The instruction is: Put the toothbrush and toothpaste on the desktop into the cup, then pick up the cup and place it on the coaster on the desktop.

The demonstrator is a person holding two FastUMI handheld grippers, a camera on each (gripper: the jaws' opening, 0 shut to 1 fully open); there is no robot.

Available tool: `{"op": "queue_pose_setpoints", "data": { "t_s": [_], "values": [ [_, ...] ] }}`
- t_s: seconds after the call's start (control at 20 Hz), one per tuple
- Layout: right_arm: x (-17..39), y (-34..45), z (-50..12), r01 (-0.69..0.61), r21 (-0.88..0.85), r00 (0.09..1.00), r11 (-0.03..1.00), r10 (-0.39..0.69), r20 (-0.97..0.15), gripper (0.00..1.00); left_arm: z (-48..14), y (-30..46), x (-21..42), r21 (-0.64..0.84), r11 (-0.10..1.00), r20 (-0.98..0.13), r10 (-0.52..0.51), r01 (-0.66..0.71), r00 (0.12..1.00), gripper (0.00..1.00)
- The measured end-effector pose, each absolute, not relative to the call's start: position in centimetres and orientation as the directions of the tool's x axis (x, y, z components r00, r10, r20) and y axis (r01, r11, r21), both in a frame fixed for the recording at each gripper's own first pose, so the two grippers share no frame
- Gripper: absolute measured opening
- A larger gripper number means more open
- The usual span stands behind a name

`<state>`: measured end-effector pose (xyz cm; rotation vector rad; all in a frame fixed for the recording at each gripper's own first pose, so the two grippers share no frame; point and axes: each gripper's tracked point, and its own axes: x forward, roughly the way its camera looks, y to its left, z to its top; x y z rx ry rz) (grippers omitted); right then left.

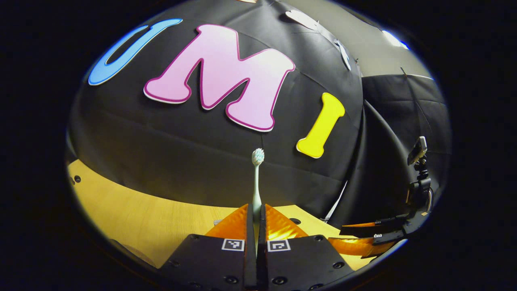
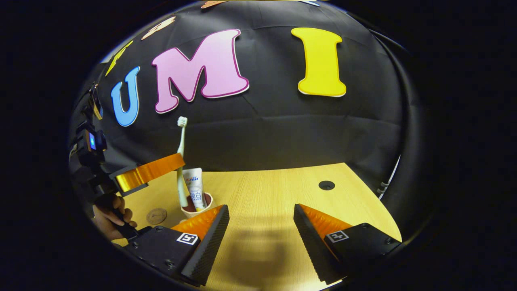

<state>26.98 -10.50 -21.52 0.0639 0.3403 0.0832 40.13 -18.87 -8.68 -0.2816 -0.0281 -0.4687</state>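
While the left claw (image 1: 256, 220) grips the toothbrush (image 1: 257, 178) upright at lower centre of its view, the brush's foot dips into the cup (image 2: 196, 211) beside the toothpaste (image 2: 194, 186). The right claw (image 2: 260, 226) gapes wide over the table (image 2: 274, 190); the coaster (image 2: 156, 216) lies left of the cup.

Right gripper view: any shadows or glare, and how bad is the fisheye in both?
Right gripper view: soft shadow on the desktop between the open fingers of the right hand-held gripper; wall seam bows strongly. Left gripper view: sheen on the fingers of the left hand-held gripper clamping the toothbrush; desk edge curves.
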Motion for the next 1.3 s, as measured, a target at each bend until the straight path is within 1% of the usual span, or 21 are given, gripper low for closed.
{"op": "queue_pose_setpoints", "data": {
  "t_s": [0.25,0.4,0.6,0.7,0.75,0.8,0.85,0.9,0.95,1.0,1.1,1.15,1.2,1.3],
  "values": [
    [25.9,-9.4,-23.8,-0.090,0.099,0.925,0.991,0.120,-0.359,0.98,-10.8,-19.3,40.6,-0.201,0.870,0.111,-0.435,0.449,0.893,0.06],
    [25.5,-9.0,-24.6,-0.103,0.105,0.915,0.989,0.135,-0.381,0.98,-11.6,-19.5,40.4,-0.199,0.874,0.117,-0.429,0.444,0.896,0.10],
    [25.8,-8.5,-24.5,-0.113,0.098,0.915,0.989,0.142,-0.377,0.98,-12.2,-19.4,40.0,-0.219,0.874,0.124,-0.415,0.433,0.901,0.14],
    [25.5,-8.8,-24.5,-0.114,0.097,0.915,0.989,0.143,-0.376,0.98,-12.6,-19.0,39.6,-0.221,0.878,0.117,-0.408,0.425,0.905,0.26],
    [25.4,-8.9,-24.7,-0.114,0.097,0.914,0.989,0.143,-0.379,0.98,-12.9,-18.8,39.6,-0.220,0.885,0.110,-0.397,0.412,0.911,0.27],
    [25.4,-9.0,-24.7,-0.114,0.098,0.913,0.989,0.143,-0.383,0.98,-13.0,-18.6,39.2,-0.226,0.884,0.103,-0.397,0.410,0.912,0.31],
    [25.4,-9.0,-24.7,-0.113,0.098,0.912,0.989,0.142,-0.384,0.98,-13.1,-18.6,38.7,-0.238,0.878,0.101,-0.403,0.416,0.910,0.60],
    [25.4,-9.0,-24.6,-0.113,0.097,0.912,0.989,0.142,-0.384,0.98,-13.1,-18.2,38.3,-0.249,0.877,0.099,-0.399,0.411,0.912,0.52],
    [25.4,-9.2,-24.4,-0.110,0.094,0.913,0.989,0.138,-0.384,0.98,-13.3,-18.0,38.0,-0.257,0.878,0.088,-0.395,0.404,0.914,0.63],
    [25.4,-9.2,-24.2,-0.108,0.096,0.913,0.990,0.137,-0.383,0.98,-13.5,-17.7,37.5,-0.261,0.881,0.072,-0.391,0.396,0.918,0.56],
    [25.6,-8.8,-23.6,-0.108,0.106,0.915,0.988,0.141,-0.379,0.98,-13.3,-16.8,36.0,-0.263,0.887,0.055,-0.380,0.380,0.924,0.57],
    [25.6,-8.4,-23.2,-0.112,0.114,0.913,0.987,0.148,-0.380,0.98,-13.2,-16.4,34.8,-0.265,0.889,0.045,-0.377,0.374,0.925,0.64],
    [25.8,-8.0,-22.9,-0.116,0.119,0.912,0.986,0.153,-0.381,0.98,-13.1,-15.8,33.8,-0.270,0.891,0.030,-0.371,0.365,0.928,0.78],
    [26.1,-7.0,-21.9,-0.127,0.128,0.911,0.984,0.166,-0.377,0.98,-13.6,-14.5,31.7,-0.277,0.900,-0.014,-0.355,0.338,0.935,0.87]
  ]
}}
